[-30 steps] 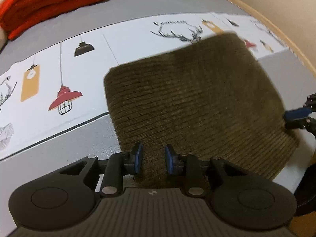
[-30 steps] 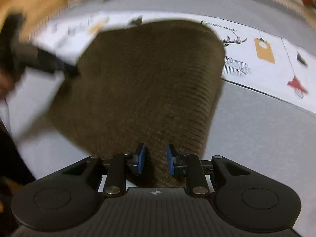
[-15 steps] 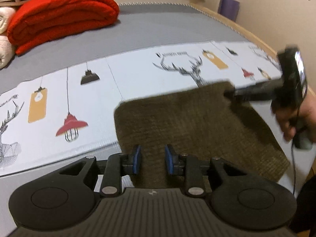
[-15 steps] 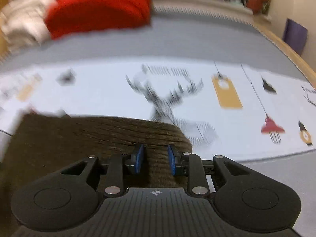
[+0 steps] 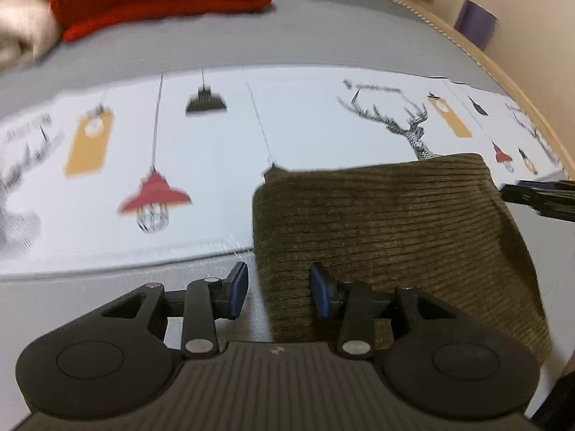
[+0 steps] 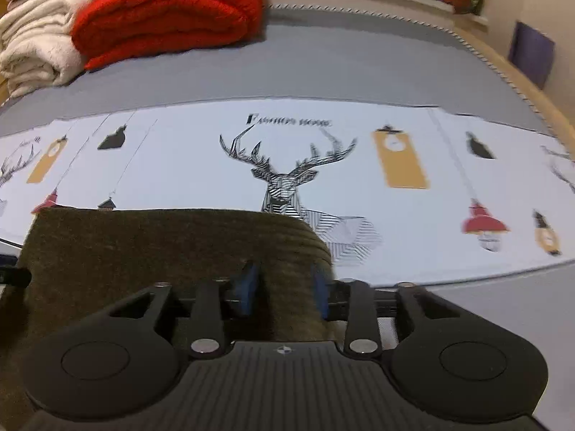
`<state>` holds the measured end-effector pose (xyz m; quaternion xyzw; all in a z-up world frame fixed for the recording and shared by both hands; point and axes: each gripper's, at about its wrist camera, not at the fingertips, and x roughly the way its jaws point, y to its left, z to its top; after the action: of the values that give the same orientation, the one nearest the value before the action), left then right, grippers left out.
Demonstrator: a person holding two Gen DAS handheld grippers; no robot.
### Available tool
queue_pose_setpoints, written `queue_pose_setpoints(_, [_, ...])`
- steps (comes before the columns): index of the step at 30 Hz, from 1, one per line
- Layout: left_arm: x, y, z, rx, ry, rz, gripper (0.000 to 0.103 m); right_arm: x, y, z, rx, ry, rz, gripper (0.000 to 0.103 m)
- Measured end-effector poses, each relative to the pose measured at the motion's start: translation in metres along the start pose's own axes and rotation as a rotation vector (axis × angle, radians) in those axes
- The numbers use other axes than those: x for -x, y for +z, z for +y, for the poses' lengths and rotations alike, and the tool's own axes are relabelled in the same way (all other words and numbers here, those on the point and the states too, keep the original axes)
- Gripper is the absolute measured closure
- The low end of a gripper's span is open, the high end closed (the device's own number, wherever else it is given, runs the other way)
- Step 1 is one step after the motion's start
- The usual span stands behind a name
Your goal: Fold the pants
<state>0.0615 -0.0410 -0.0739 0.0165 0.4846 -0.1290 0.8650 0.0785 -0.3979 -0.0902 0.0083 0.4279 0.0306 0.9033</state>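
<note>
The olive-brown corduroy pants lie folded into a thick rectangle on the bed. My left gripper sits at their near left corner. Its jaws are opening, the cloth's edge lies loose between them, and the left pad is over bare grey sheet. My right gripper is at the near right corner of the pants. Its jaws are also opening, with a fold of cloth between them and neither pad pressing on it. The right gripper's tip shows at the pants' far right edge.
A white printed strip with deer and lamps crosses the grey bed under the pants. A folded red blanket and cream blankets sit at the back left. A wooden bed rim curves along the right.
Both pairs of jaws were narrow on the cloth and now stand wider apart. The pants, held up a second ago, now lie on the bed. Both views have swung towards the far side.
</note>
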Motion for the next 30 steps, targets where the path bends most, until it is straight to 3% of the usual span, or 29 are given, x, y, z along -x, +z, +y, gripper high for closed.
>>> queue_pose_setpoints(2, [0.014,-0.001,-0.002,-0.027,-0.028,-0.008,0.060,0.027,-0.012,-0.001,-0.031,0.038,-0.008,0.044])
queue_pose_setpoints(6, [0.039,-0.021,-0.007,-0.117,-0.095,-0.012,0.060,0.065,-0.051,0.007,-0.072,0.106,0.018,0.042])
queue_pose_setpoints(8, [0.028,-0.036,-0.006,-0.160,-0.100,0.040,0.060,0.069,-0.074,0.017,-0.058,0.122,0.074,0.041])
queue_pose_setpoints(10, [0.007,-0.055,-0.002,-0.177,-0.062,0.113,0.052,0.053,-0.103,0.032,0.037,0.058,0.192,0.041])
queue_pose_setpoints(12, [0.010,-0.058,0.000,-0.140,-0.051,0.106,0.053,0.049,-0.115,0.043,0.126,0.013,0.188,0.035])
queue_pose_setpoints(15, [0.036,-0.056,-0.014,-0.182,-0.032,0.038,0.056,0.064,-0.104,0.040,0.045,0.017,0.132,0.037])
queue_pose_setpoints(17, [0.052,-0.060,-0.024,-0.214,-0.078,-0.009,0.056,0.076,-0.106,0.034,-0.003,0.034,0.095,0.037])
queue_pose_setpoints(19, [0.050,-0.069,-0.032,-0.241,-0.114,0.011,0.055,0.070,-0.117,0.032,0.006,-0.006,0.171,0.035])
queue_pose_setpoints(21, [0.027,-0.090,-0.043,-0.318,-0.058,0.120,0.052,0.062,-0.127,0.033,0.006,-0.027,0.208,0.028])
queue_pose_setpoints(23, [0.017,-0.107,-0.051,-0.375,0.028,0.152,0.043,0.064,-0.122,0.030,-0.041,-0.028,0.211,0.028])
queue_pose_setpoints(26, [0.045,-0.103,-0.061,-0.376,0.082,0.080,0.035,0.083,-0.118,0.026,-0.130,-0.060,0.166,0.029])
queue_pose_setpoints(28, [0.078,-0.097,-0.063,-0.306,0.071,-0.020,0.015,0.105,-0.122,0.027,-0.146,-0.058,0.106,0.028])
queue_pose_setpoints(30, [0.115,-0.094,-0.067,-0.215,0.040,-0.109,0.014,0.129,-0.127,0.030,-0.153,-0.026,0.054,0.026])
